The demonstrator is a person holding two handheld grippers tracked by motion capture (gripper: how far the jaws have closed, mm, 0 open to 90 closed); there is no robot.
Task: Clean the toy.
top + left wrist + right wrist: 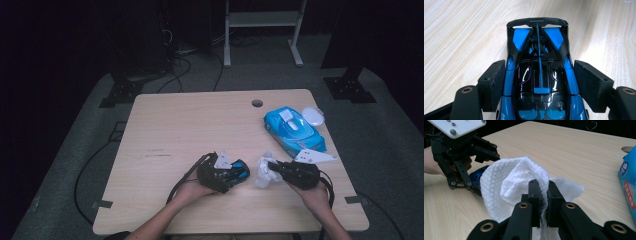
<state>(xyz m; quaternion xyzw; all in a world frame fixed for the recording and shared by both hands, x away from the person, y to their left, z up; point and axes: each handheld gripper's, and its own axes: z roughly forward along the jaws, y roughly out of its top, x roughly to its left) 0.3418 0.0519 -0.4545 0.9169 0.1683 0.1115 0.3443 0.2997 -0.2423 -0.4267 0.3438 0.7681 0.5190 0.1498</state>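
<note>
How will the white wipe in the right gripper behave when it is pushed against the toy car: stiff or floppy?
Probably floppy: the white wipe droops in folds around the right gripper, whose jaws pinch it. It looks light and thin, so it should crumple against the blue toy car. Its dimpled texture suggests it will not slide easily.

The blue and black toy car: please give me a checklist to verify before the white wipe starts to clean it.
1. Blue and black toy car sits between the left gripper jaws, pads against both sides: ok.
2. White textured wipe clamped in the right gripper jaws: ok.
3. Wipe close beside the car: ok.
4. Wipe already touches the car: cannot tell.
5. Blue wipes pack lies apart from both hands: ok.
6. Light wooden table around the car free of obstacles: ok.
</note>
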